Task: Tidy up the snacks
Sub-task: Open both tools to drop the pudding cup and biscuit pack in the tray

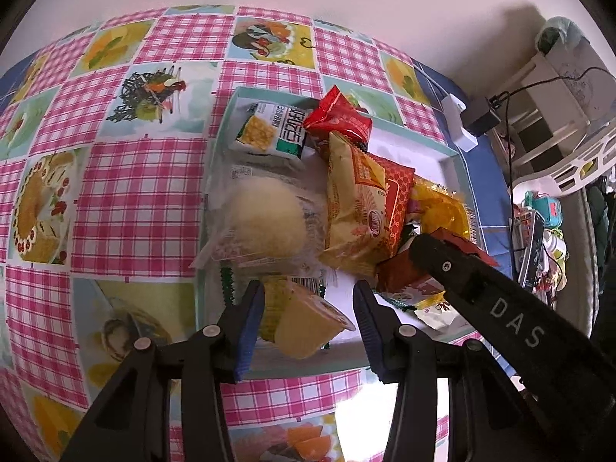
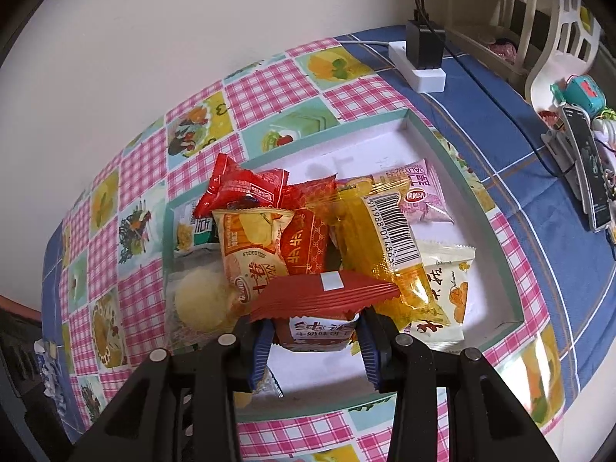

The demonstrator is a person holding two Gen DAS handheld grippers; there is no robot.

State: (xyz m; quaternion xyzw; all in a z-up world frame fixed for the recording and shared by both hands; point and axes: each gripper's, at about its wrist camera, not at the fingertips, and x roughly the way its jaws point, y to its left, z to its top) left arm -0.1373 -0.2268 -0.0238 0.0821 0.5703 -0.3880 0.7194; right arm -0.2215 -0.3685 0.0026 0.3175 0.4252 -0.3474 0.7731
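Note:
A white tray with a teal rim (image 1: 215, 192) (image 2: 466, 188) lies on the checked tablecloth, piled with snack packets. My left gripper (image 1: 308, 288) hangs over the tray's near end, shut on a yellow wedge-shaped packet (image 1: 304, 323). My right gripper (image 2: 313, 321) is shut on a red-topped packet with a white printed face (image 2: 315, 333); in the left wrist view it comes in from the right (image 1: 417, 248). In the pile are a pale round bun in clear wrap (image 1: 265, 219) (image 2: 200, 300), an orange-yellow bag (image 1: 358, 204) (image 2: 250, 246), a red packet (image 1: 338, 115) (image 2: 238, 188) and a clear yellow packet with a barcode (image 2: 385, 246).
A white power strip with a black adapter (image 1: 458, 123) (image 2: 419, 65) and its cables lie past the tray's far right corner. A phone on a stand (image 2: 589, 169) and small toys sit at the right. A wall backs the table; a white rack (image 1: 569, 88) stands right.

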